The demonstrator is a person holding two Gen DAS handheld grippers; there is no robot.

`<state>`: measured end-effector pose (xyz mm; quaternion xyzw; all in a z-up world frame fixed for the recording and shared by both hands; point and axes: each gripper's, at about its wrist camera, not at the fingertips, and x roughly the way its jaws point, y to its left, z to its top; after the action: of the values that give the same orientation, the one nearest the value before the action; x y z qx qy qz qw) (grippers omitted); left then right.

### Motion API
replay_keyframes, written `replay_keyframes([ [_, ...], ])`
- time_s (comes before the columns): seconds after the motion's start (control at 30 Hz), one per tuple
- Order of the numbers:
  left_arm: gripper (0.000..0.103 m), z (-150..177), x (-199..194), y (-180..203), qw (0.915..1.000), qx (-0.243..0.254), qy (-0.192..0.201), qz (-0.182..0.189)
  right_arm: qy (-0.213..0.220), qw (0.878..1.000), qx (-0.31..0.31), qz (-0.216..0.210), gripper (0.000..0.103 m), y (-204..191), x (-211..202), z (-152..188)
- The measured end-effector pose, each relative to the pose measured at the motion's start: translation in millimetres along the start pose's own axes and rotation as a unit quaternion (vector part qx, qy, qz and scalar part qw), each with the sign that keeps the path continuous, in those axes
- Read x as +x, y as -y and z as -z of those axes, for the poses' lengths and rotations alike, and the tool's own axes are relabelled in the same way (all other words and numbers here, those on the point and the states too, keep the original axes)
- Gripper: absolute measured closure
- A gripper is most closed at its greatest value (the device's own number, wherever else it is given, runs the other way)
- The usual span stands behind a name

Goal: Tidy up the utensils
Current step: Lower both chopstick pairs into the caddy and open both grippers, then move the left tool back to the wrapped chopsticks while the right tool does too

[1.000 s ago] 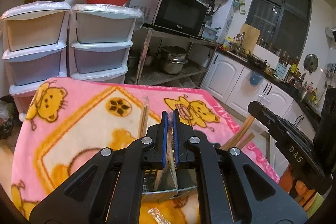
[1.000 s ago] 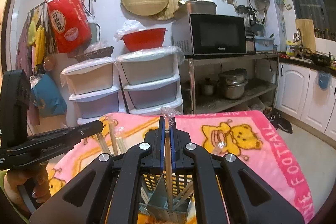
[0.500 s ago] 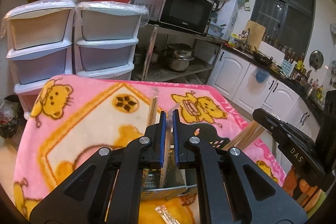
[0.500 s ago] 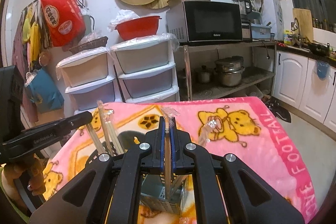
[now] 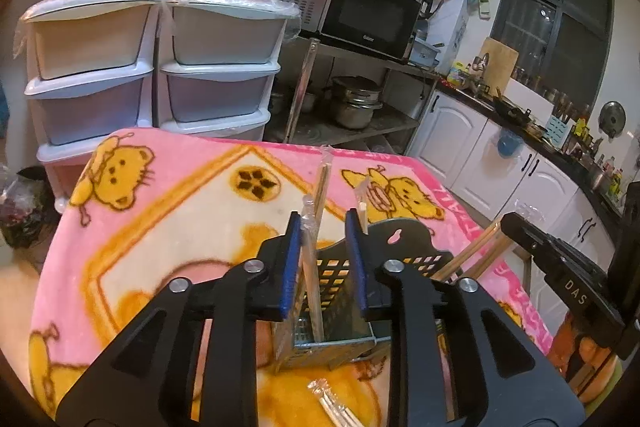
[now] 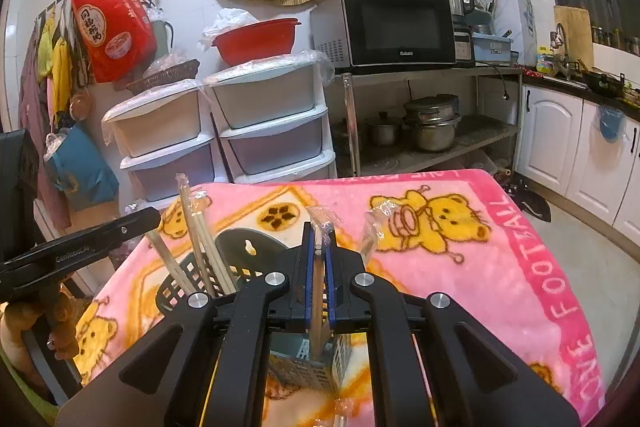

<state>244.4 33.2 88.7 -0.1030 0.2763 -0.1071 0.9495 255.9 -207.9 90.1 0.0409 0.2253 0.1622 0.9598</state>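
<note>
A perforated utensil holder, black at the back (image 5: 400, 239) and grey mesh in front (image 5: 328, 341), stands on the pink bear blanket (image 5: 160, 227). My left gripper (image 5: 323, 259) is over it with its jaws opening. A wrapped pair of chopsticks (image 5: 310, 267) stands in the mesh part between the jaws, leaning by the left pad and not squeezed. My right gripper (image 6: 319, 259) is shut on another wrapped pair of chopsticks (image 6: 318, 287), whose lower end reaches into the grey mesh holder (image 6: 304, 363). More chopsticks (image 6: 196, 235) stand in the black part (image 6: 248, 247).
A loose wrapped pair (image 5: 332, 403) lies on the blanket near me. Stacked plastic drawers (image 6: 272, 131) and a metal rack with a microwave (image 6: 400, 27) and pots stand beyond the table's far edge. A hand (image 6: 16, 331) holds the left gripper at the left.
The left jaws have parted and let go of the chopsticks, which now stand in the holder. The right gripper has sunk a little with its chopsticks into the holder.
</note>
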Motion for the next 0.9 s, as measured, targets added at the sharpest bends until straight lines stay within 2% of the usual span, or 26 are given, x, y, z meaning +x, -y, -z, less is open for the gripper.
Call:
replay_keyframes([
  [0.1,0.078,1,-3,-1,1.0000,-0.002,0.000,0.000,-0.001,1.000,-0.001,0.004,0.091,2,-1,2],
  [0.17,0.069,1,-4,-1,1.0000,-0.002,0.000,0.001,-0.004,1.000,-0.001,0.006,0.087,3,-3,4],
  [0.4,0.051,3,-13,-2,1.0000,-0.001,0.005,-0.005,-0.008,1.000,0.000,0.013,0.078,7,-10,8],
  [0.47,0.041,4,-16,-3,0.9999,-0.002,0.008,-0.007,-0.007,1.000,0.001,0.014,0.073,7,-13,7],
  [0.6,0.033,4,-20,-5,0.9999,-0.006,0.008,-0.004,-0.004,1.000,-0.001,0.019,0.065,7,-20,8],
  [0.67,0.024,4,-23,-6,0.9999,-0.007,0.010,-0.003,-0.002,1.000,-0.001,0.020,0.060,7,-23,7],
  [0.77,0.016,5,-29,-5,0.9998,-0.008,0.015,-0.005,0.001,1.000,-0.002,0.023,0.056,7,-28,8],
  [0.9,0.011,8,-37,-6,0.9997,-0.009,0.021,-0.006,0.000,1.000,-0.004,0.024,0.053,7,-36,10],
])
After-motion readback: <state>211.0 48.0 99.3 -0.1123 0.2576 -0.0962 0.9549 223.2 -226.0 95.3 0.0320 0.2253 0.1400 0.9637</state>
